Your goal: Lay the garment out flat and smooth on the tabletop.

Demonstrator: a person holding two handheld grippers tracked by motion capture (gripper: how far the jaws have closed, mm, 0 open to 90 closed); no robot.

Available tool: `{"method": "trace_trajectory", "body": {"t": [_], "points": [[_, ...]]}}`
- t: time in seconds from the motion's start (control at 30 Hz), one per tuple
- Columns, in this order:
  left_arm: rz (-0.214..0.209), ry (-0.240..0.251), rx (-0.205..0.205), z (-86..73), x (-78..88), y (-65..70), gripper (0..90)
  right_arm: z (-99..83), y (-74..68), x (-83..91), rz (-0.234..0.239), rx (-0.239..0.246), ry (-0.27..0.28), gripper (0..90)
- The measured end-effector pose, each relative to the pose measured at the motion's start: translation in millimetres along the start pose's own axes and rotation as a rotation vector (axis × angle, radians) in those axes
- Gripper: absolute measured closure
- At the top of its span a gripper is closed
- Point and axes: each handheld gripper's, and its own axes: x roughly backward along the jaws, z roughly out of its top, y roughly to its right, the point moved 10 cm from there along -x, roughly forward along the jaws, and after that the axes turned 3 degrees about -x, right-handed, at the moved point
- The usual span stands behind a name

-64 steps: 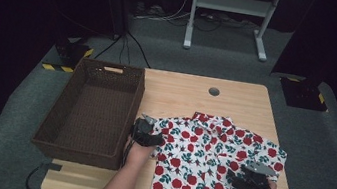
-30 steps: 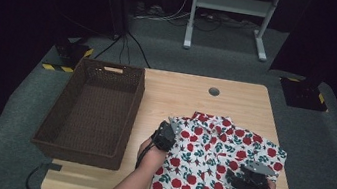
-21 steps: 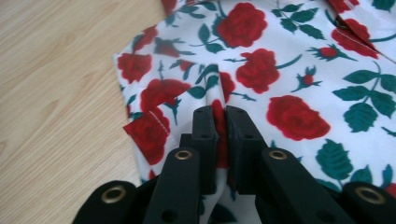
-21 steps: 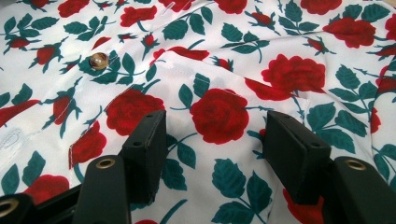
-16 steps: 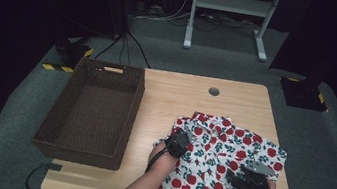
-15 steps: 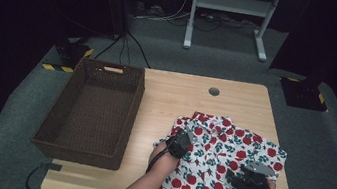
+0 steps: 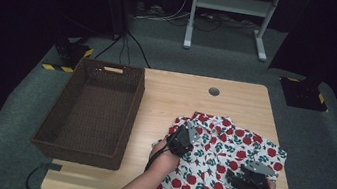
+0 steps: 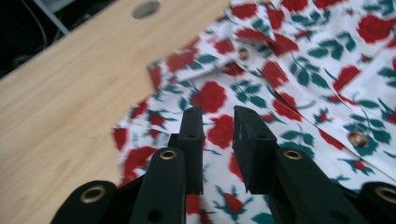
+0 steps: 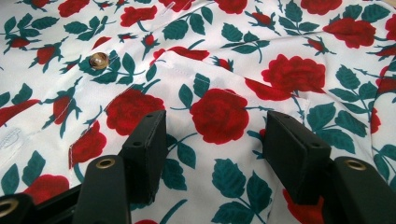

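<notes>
The rose-print shirt [image 7: 223, 171] lies spread at the tabletop's [image 7: 176, 95] near right corner. Left tongs [image 8: 218, 135], slightly spread and just opening, hover empty over its left edge; right tongs [image 9: 212, 154] rest spread on the cloth.

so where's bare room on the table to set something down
Bare wood runs between the basket and the shirt, and along the far edge of the table around the round hole. The basket itself looks empty. The near right is crowded: shirt, left gripper and right gripper.
</notes>
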Motion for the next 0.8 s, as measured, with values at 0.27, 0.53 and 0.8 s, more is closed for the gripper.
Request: {"method": "trace_trajectory", "body": {"t": [0.27, 0.53, 0.8], "points": [[0.064, 0.008, 0.053, -4.5, 16.2, -33.4, 64.2, 0.0, 0.0, 0.0, 0.0, 0.0, 0.0, 40.1], [0.121, -0.101, 0.127, -52.1, 7.1, -59.4, 62.6, 0.0, -0.1, 0.0, -0.001, 0.0, 0.0, 40.1], [0.045, -0.129, 0.152, -73.8, -2.2, -38.4, 63.6, 0.1, 0.0, -0.1, -0.001, 0.001, 0.001, 40.1]]}}
